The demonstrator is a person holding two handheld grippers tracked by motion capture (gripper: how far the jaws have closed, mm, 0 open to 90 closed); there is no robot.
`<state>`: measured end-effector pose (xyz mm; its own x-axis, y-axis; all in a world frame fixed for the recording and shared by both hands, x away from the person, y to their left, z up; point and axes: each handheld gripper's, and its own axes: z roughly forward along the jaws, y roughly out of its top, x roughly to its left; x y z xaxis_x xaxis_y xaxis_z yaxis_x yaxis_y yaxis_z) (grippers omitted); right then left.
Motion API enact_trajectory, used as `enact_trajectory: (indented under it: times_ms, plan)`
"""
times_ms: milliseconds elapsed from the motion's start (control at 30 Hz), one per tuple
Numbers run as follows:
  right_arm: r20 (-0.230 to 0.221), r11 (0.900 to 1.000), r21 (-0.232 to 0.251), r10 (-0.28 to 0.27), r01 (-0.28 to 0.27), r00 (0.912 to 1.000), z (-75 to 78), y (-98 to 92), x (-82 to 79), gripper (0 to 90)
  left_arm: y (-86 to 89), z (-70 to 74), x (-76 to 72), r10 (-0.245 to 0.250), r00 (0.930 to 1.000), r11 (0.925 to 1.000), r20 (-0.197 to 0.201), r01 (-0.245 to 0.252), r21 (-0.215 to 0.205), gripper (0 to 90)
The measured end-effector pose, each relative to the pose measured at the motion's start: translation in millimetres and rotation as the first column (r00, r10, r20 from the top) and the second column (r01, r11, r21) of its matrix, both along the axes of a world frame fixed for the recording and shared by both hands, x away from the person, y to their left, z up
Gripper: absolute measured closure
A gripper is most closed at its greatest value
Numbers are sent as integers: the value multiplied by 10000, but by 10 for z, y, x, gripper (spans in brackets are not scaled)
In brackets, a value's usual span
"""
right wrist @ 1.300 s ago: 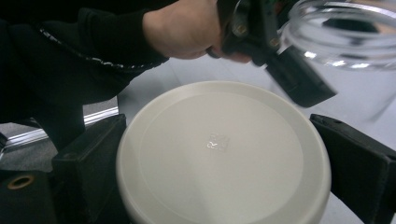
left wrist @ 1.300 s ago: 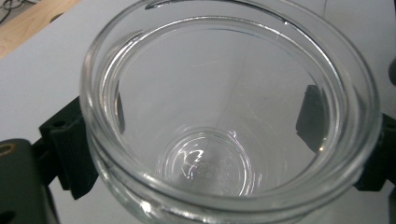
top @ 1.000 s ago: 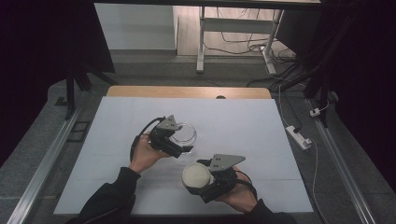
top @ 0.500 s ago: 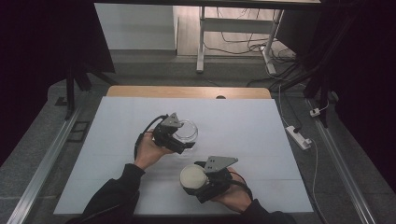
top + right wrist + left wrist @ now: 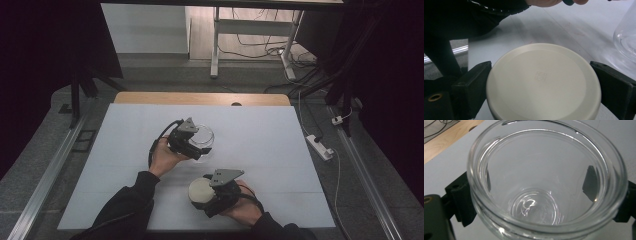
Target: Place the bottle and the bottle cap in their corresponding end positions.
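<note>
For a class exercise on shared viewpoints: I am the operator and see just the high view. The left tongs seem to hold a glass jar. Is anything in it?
Observer: No. The left gripper view looks straight into the jar and it is empty, with its bare glass base in sight.
Operator: Are the left tongs really clamped on it?
Observer: Yes, the left tongs press on both sides of the jar, just below its rim.
Operator: And the pale disc at the right tongs?
Observer: It is a cream lid with a small square mark stamped at its centre, held at its edge on both sides by the right tongs.
</note>
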<state>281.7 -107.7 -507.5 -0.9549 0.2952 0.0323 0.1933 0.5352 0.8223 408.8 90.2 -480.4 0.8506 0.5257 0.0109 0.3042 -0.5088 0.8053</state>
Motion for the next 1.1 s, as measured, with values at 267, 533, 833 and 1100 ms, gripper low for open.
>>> enact_trajectory:
  times_ms: [267, 533, 833, 1100]
  plan:
    - [-116, 9989, -324, -340, 336, 9994, -127, 38, 86, 75, -22, -41, 70, 56, 10000, 10000, -7, -56, -44, 68]
    - [-83, 9972, -582, -466, 460, 9989, -213, 81, 146, 75, -32, -117, 142, 195, 9998, 9998, -58, -195, 56, 68]
    - [-238, 9938, -946, -609, 584, 9979, -289, 88, 215, 75, -34, -186, 200, 353, 9993, 9993, -116, -352, 96, 68]
    - [-213, 9906, -1190, -708, 678, 9973, -314, 101, 239, 74, -44, -230, 215, 363, 9993, 9993, -87, -362, 131, 67]
